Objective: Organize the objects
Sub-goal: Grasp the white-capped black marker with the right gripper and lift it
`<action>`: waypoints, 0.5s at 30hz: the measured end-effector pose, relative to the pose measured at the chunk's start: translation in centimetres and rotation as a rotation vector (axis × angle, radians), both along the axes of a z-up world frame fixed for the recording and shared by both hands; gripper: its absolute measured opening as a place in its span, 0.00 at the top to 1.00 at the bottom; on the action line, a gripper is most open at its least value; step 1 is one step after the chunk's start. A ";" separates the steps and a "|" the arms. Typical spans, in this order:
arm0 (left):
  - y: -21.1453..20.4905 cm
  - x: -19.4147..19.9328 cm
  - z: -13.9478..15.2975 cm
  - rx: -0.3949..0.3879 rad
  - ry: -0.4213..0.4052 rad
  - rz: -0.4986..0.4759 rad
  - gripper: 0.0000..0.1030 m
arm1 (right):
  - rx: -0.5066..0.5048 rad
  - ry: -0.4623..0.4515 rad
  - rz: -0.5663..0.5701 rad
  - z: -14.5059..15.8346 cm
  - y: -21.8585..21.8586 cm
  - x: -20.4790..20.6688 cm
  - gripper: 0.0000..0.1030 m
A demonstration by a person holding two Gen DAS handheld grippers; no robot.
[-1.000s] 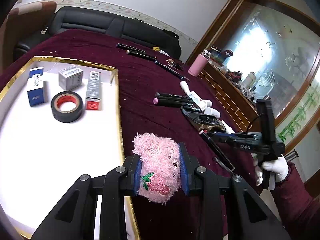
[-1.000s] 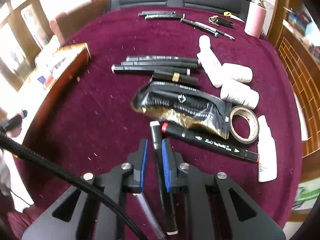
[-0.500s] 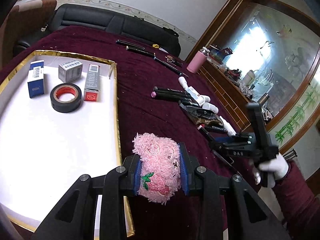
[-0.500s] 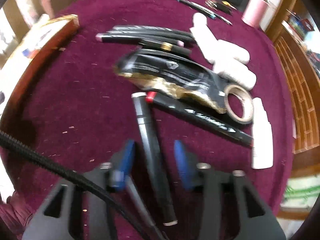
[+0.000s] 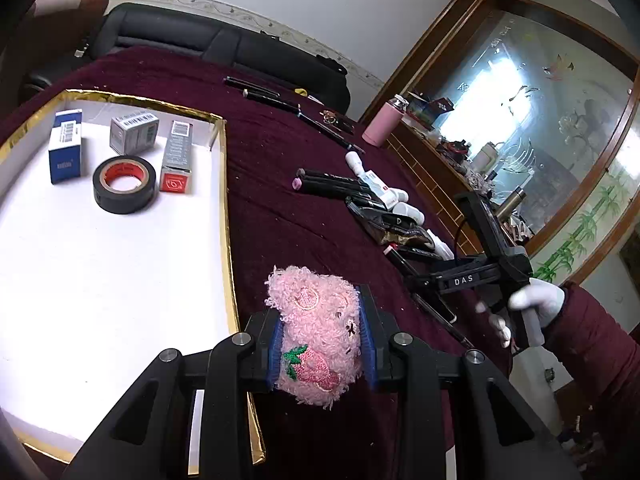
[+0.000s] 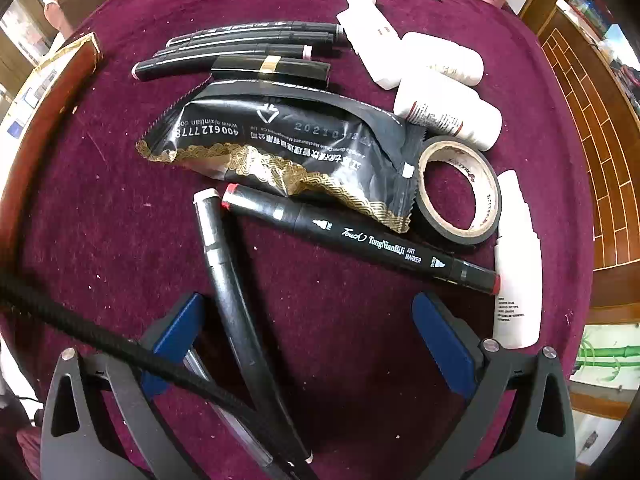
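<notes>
Markers, bottles, tape and a fuzzy pink pouch lie spread over a table draped in a deep maroon, velvety cloth (image 6: 100, 220). The left gripper (image 5: 322, 344) has its blue-padded fingers narrowed tight on the pink pouch (image 5: 316, 332), a woolly, looped-pile thing with an embroidered strawberry, held just above the cloth beside the near right edge of a shallow white tray (image 5: 100, 280) rimmed in crinkled gold foil. At the tray's far end stand a blue-and-white carton (image 5: 66, 146), a grey carton (image 5: 134, 130) and a slim silver box with a red end (image 5: 176, 158), with a glossy black tape roll (image 5: 124, 190) lying flat near them.

The right gripper (image 6: 316, 340) points steeply down, and its jaws have just been opening; they now stand wide. A grey-black marker (image 6: 228, 292), matte and cylindrical with a pale cap end, lies on the cloth between them, nearer the left pad, untouched by either. Its far tip almost meets the red-capped tip of a black art marker (image 6: 360, 236) with white lettering that runs off to the right. Beyond both sits a crumpled black foil packet (image 6: 288, 140) with a gold scalloped edge, a second tape roll (image 6: 460, 190) at its right end, smooth white plastic bottles (image 6: 448, 114) beyond it, and a white tube (image 6: 518, 260) along the right. Three more dark markers (image 6: 240, 46) lie side by side farther off.
</notes>
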State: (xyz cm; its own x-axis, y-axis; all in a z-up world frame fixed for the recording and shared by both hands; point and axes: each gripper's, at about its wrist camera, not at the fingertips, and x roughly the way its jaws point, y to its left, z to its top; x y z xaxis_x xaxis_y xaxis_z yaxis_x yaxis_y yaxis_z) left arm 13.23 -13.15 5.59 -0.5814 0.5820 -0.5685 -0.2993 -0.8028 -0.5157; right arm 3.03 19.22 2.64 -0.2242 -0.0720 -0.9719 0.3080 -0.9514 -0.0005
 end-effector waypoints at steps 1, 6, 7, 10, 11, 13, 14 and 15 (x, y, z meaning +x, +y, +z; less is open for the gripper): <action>0.0 0.1 0.0 0.002 -0.001 -0.002 0.75 | -0.004 0.011 0.000 0.0 0.0 0.0 0.00; 0.0 0.2 -0.1 0.017 -0.006 -0.005 0.75 | 0.001 0.019 -0.067 -0.1 -0.2 -0.6 0.00; 0.0 0.2 -0.1 0.017 -0.006 -0.006 0.75 | 0.009 -0.002 -0.057 -0.2 -0.3 -1.0 0.00; 0.0 0.4 0.0 0.017 -0.003 -0.009 0.75 | 0.018 -0.036 -0.047 0.2 -0.7 -1.3 0.19; 0.0 0.5 0.1 0.016 0.001 -0.012 0.75 | 0.018 -0.028 -0.018 0.6 -1.2 -0.9 0.28; -0.1 0.7 0.2 0.013 0.005 -0.012 0.75 | 0.026 -0.015 0.034 1.0 -2.3 -0.3 0.58; -0.2 0.7 0.2 0.014 0.004 -0.012 0.74 | 0.029 -0.008 0.053 1.1 -2.7 -0.1 0.63; -0.2 0.6 0.1 0.016 0.001 -0.012 0.75 | 0.029 -0.004 0.059 1.1 -2.9 0.0 0.68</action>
State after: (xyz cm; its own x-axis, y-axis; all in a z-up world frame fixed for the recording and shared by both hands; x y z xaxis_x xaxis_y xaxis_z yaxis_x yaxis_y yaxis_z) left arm 13.87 -13.35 5.72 -0.5749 0.5977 -0.5587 -0.3092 -0.7910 -0.5280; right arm 3.03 16.29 3.73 -0.2166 -0.0572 -0.9746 0.3635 -0.9312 -0.0262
